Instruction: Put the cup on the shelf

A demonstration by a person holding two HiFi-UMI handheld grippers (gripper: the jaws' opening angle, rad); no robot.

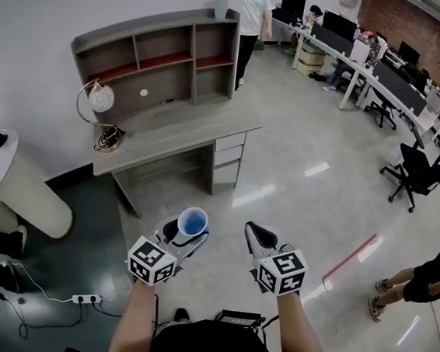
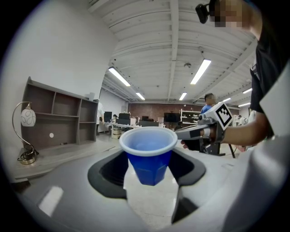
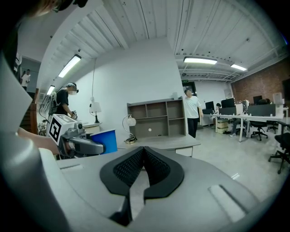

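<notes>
Office floor, polished; grey wooden table (image 1: 178,132) bearing grey shelf unit (image 1: 162,56) stands far ahead. Left gripper (image 1: 186,234): fingers grasping upright blue plastic cup (image 1: 192,221) mid-wall. Right gripper (image 1: 255,231): fingers clenched, empty. Cup judged light, thin, crushable; mid-wall grip suits.

1. Head view: from above the person, facing steeply down. The left gripper (image 1: 189,229) and right gripper (image 1: 253,231) sit low in frame, with the desk (image 1: 186,129) and shelf (image 1: 166,91) well beyond the fingertips.
2. Left gripper view: just behind its fingers, roughly level. The cup (image 2: 148,152) between them is very close, and the shelf (image 2: 59,120) is left of the fingertips.
3. Right gripper view: same mount, with the shelf (image 3: 156,118) straight past the fingertips.
4. Shared: shelf and desk in all three. Each gripper view catches the other gripper.
</notes>
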